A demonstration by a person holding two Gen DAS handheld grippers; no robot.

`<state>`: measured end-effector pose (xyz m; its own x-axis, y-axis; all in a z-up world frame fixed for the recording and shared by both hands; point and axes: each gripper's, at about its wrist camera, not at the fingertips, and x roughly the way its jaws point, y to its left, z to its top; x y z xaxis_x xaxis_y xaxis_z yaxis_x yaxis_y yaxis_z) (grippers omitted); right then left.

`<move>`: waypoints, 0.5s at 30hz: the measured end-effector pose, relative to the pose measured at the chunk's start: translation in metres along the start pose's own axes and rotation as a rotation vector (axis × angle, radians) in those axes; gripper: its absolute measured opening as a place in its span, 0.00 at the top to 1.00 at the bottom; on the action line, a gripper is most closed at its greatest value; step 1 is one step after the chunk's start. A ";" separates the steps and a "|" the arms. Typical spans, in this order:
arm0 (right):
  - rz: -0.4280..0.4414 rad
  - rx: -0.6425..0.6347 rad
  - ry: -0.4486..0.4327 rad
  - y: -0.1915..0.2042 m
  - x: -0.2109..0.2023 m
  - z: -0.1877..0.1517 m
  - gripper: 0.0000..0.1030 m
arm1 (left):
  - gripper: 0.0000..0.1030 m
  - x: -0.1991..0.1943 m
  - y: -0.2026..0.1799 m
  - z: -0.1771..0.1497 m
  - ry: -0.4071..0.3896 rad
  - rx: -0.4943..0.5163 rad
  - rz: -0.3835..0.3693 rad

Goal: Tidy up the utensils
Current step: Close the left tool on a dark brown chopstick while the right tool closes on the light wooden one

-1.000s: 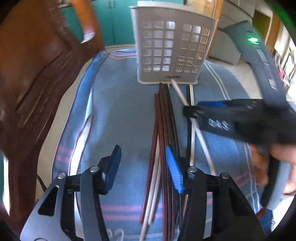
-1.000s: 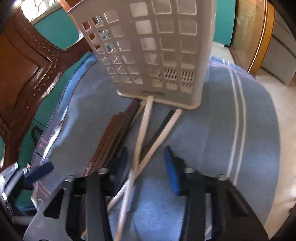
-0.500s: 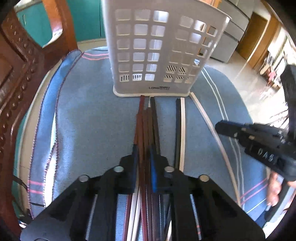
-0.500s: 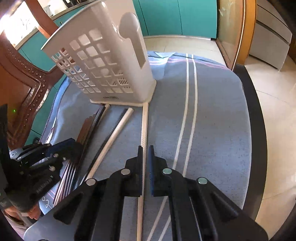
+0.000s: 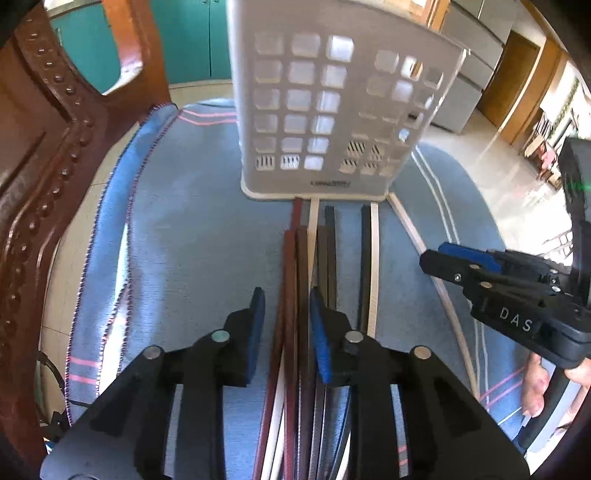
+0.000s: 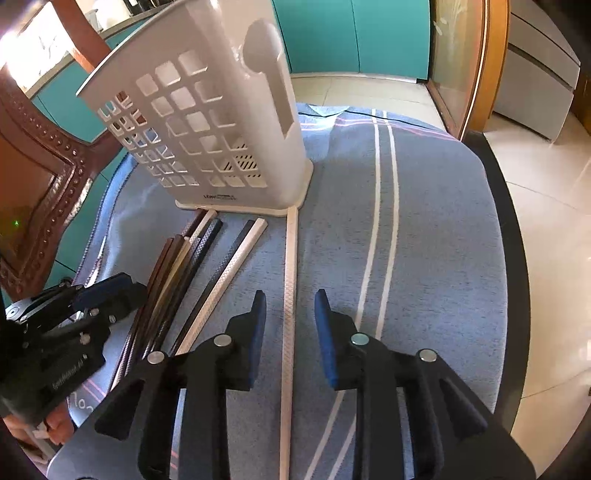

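Left wrist view, bottom centre: your left gripper (image 5: 286, 325) points down at a bundle of brown sticks (image 5: 295, 295) lying on the blue cloth (image 5: 184, 240). Its jaws are parting; the sticks run between the blue pads, and the right pad (image 5: 317, 332) looks to be at the bundle's edge while the left pad stands clear. Just right of the bundle lie black sticks (image 5: 330, 251) and a white stick (image 5: 373, 266), all running up the frame. At right centre, your right gripper (image 5: 443, 254) enters from the edge, with a hand (image 5: 535, 384) below it.

Right wrist view, bottom centre: your right gripper (image 6: 290, 325) straddles a single white stick (image 6: 290, 277), which lies flat on the cloth (image 6: 424, 240). The jaws are parting and neither pad touches the stick. At lower left, your left gripper (image 6: 122, 288) sits over the near ends of the bundle (image 6: 166, 280).

Farther up in both views, the white holder (image 5: 332, 110) (image 6: 221, 122) stands upright on the cloth. The far ends of the sticks reach or nearly reach its base. Whether anything is inside it cannot be told. A wooden chair (image 5: 44, 147) fills the left edge; teal cabinets (image 6: 351, 33) stand beyond, at the top.
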<state>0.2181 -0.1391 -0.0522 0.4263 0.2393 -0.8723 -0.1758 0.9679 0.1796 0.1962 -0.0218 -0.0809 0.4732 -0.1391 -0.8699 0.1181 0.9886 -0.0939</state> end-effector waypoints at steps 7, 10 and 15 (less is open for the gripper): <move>-0.015 -0.032 -0.001 0.007 0.007 -0.002 0.81 | 0.87 0.003 0.004 0.001 0.006 -0.046 -0.028; 0.013 -0.036 0.004 0.007 0.005 -0.002 0.94 | 0.87 -0.010 0.011 0.002 -0.046 -0.056 -0.050; 0.024 -0.015 -0.020 -0.003 -0.010 -0.002 0.94 | 0.87 -0.033 0.020 0.002 -0.096 -0.054 -0.099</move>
<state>0.2126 -0.1443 -0.0452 0.4394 0.2645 -0.8585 -0.1993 0.9606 0.1939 0.1849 0.0023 -0.0531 0.5430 -0.2383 -0.8052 0.1219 0.9711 -0.2051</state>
